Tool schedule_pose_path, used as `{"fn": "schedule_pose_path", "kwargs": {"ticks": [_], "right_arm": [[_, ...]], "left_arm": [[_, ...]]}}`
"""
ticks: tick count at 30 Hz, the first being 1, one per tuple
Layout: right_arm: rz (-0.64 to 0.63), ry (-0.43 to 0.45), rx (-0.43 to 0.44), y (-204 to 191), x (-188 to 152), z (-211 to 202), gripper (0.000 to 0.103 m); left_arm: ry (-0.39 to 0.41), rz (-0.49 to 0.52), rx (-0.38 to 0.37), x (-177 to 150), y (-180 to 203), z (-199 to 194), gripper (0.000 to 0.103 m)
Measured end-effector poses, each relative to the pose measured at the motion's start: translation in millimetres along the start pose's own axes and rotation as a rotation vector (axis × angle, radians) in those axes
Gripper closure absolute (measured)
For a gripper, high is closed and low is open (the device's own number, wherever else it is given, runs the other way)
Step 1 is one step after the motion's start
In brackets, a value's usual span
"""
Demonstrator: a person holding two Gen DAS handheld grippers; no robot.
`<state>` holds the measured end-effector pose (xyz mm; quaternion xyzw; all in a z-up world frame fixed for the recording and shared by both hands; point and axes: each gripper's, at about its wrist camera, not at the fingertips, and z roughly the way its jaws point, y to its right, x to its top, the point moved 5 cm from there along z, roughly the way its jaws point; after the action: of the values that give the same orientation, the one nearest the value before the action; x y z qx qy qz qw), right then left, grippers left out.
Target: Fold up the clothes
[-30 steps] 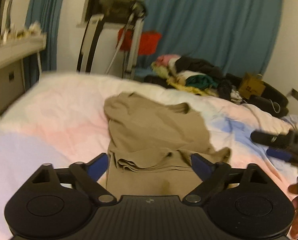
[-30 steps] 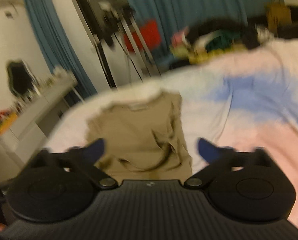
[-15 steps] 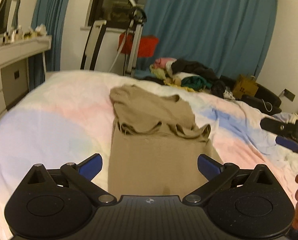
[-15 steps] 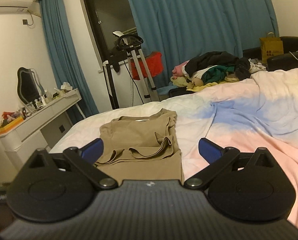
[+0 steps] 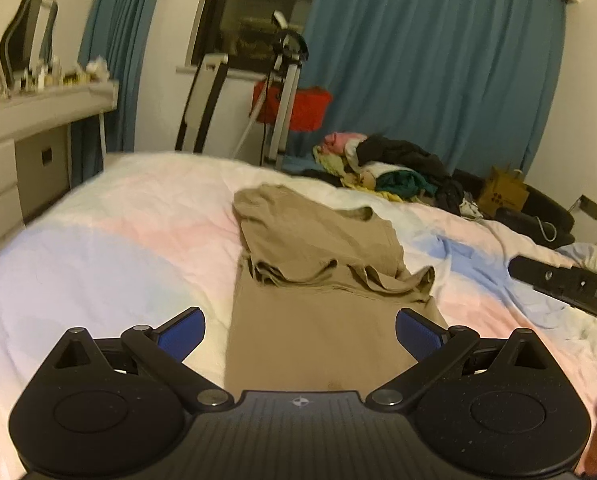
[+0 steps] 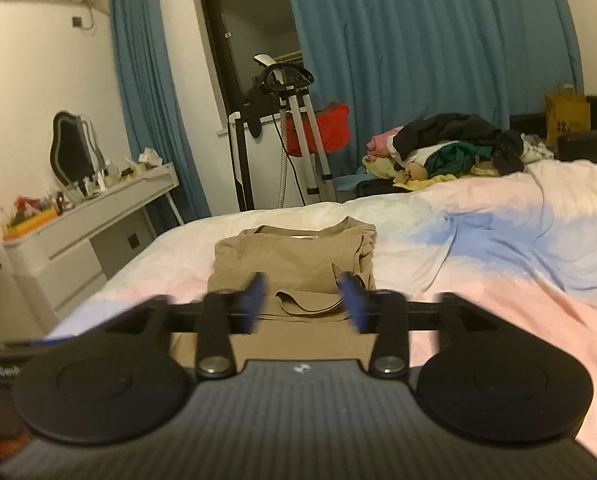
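Tan shirt (image 5: 322, 280) is lying flat on the pastel bed (image 5: 98, 248), partly folded, its top section doubled over with a rumpled edge across the middle. Left tongs (image 5: 300, 334) are spread wide right above the near hem, holding nothing. Right tongs (image 6: 304, 300) have just been closing, blue pads blurry and partway together, nothing pinched between them. Compared with half a second back, the shirt hasn't budged. Farther off there's a clothes pile (image 6: 450, 152) and blue curtains (image 5: 438, 60).
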<state>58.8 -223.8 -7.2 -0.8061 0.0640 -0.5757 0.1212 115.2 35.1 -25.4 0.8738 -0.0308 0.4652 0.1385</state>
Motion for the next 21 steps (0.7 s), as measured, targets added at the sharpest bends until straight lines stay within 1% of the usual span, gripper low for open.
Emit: {"fn": "schedule_pose_path", "kwargs": {"ticks": [1, 2, 4, 6, 8, 9, 11, 12, 14, 15, 17, 18, 19, 20, 21], "right_arm": [[0.023, 0.002, 0.008, 2, 1, 0, 0.002], [0.06, 0.012, 0.028, 5, 1, 0, 0.0], [0.133, -0.003, 0.065, 11, 0, 2, 0.0], [0.197, -0.027, 0.063, 19, -2, 5, 0.0], [0.247, -0.057, 0.028, 27, -6, 10, 0.0], [0.28, -0.089, 0.014, 32, -10, 13, 0.0], [0.368, -0.157, 0.025, 39, -21, 19, 0.0], [0.438, -0.197, 0.057, 42, -29, 22, 0.0], [0.581, -0.278, 0.12, 46, -48, 31, 0.0], [0.653, -0.318, 0.151, 49, -57, 36, 0.0], [0.793, -0.402, 0.194, 50, -80, 45, 0.001], [0.859, -0.445, 0.217, 48, -92, 51, 0.003], [0.925, -0.489, 0.24, 47, -103, 56, 0.009], [0.938, -0.506, 0.221, 46, -110, 60, 0.02], [0.952, -0.524, 0.203, 46, -117, 64, 0.028]], "left_arm": [[-0.032, -0.022, -0.017, -3, -1, 4, 0.001], [-0.068, -0.045, -0.041, -6, -1, 8, 0.001], [-0.13, -0.088, -0.089, -14, -1, 16, 0.001], [-0.183, -0.13, -0.116, -21, -1, 24, 0.001], [-0.231, -0.174, -0.14, -30, -2, 32, 0.001], [-0.256, -0.201, -0.153, -34, -4, 36, 0.001], [-0.311, -0.267, -0.18, -43, -9, 46, 0.002], [-0.342, -0.31, -0.193, -49, -13, 52, 0.003], [-0.396, -0.407, -0.207, -61, -23, 67, 0.008], [-0.416, -0.45, -0.212, -66, -28, 74, 0.013], [-0.422, -0.499, -0.2, -73, -37, 87, 0.017], [-0.414, -0.532, -0.192, -74, -42, 90, 0.021], [-0.398, -0.566, -0.177, -75, -47, 93, 0.024], [-0.367, -0.602, -0.152, -74, -52, 92, 0.034], [-0.336, -0.638, -0.126, -73, -57, 90, 0.041]]}}
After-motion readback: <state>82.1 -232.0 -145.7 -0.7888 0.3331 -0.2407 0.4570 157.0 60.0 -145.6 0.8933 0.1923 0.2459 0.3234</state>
